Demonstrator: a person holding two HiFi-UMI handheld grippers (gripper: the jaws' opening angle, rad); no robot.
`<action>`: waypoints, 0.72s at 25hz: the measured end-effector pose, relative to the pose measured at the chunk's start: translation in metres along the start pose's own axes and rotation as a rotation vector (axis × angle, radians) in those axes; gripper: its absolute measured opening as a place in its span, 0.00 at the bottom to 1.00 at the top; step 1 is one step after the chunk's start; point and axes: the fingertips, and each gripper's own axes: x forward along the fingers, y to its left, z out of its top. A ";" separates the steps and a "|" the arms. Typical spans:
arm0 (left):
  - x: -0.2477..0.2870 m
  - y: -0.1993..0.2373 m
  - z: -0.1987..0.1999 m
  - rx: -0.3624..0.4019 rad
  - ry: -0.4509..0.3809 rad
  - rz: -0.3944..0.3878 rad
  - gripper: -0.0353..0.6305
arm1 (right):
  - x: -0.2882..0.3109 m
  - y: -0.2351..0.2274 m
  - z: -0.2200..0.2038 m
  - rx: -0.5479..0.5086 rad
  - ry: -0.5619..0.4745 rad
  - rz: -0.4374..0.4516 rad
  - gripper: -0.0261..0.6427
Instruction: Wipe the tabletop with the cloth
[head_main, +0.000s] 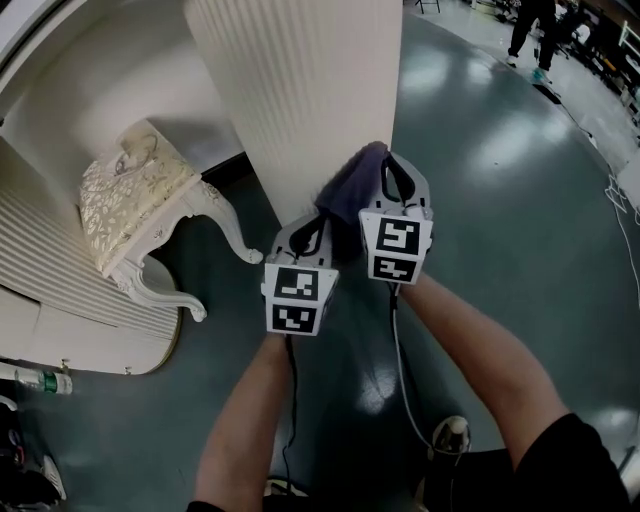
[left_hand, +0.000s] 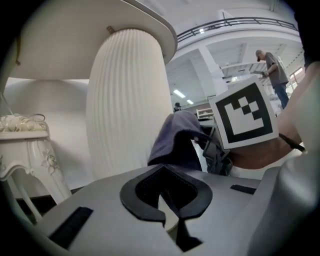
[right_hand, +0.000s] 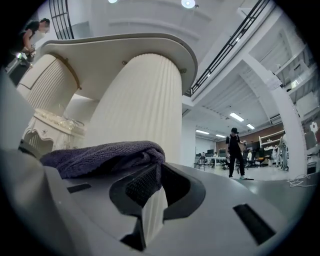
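Still the carrying step: right gripper (head_main: 388, 172) clamped on the purple cloth (head_main: 350, 190) low beside the fluted pedestal (head_main: 300, 90), left gripper (head_main: 310, 238) closed on nothing, so the cloth probably needs lifting onto the tabletop (right_hand: 115, 46) overhead

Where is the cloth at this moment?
In the head view, the cloth hangs from the right gripper at centre, just ahead of the left gripper, close to the fluted white pedestal.

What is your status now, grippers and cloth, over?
Left gripper shut, empty. Right gripper shut on purple cloth. Cloth below the tabletop, beside the ribbed pedestal; no wiping yet.
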 end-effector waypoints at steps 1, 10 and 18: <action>0.000 0.002 -0.005 0.000 0.006 0.000 0.06 | -0.001 0.001 -0.014 0.003 0.034 -0.001 0.08; 0.002 0.018 -0.071 -0.026 0.128 0.015 0.06 | 0.001 0.003 -0.071 0.010 0.100 -0.041 0.08; 0.017 0.004 -0.102 -0.029 0.177 -0.031 0.06 | -0.003 0.010 -0.142 0.085 0.253 -0.067 0.08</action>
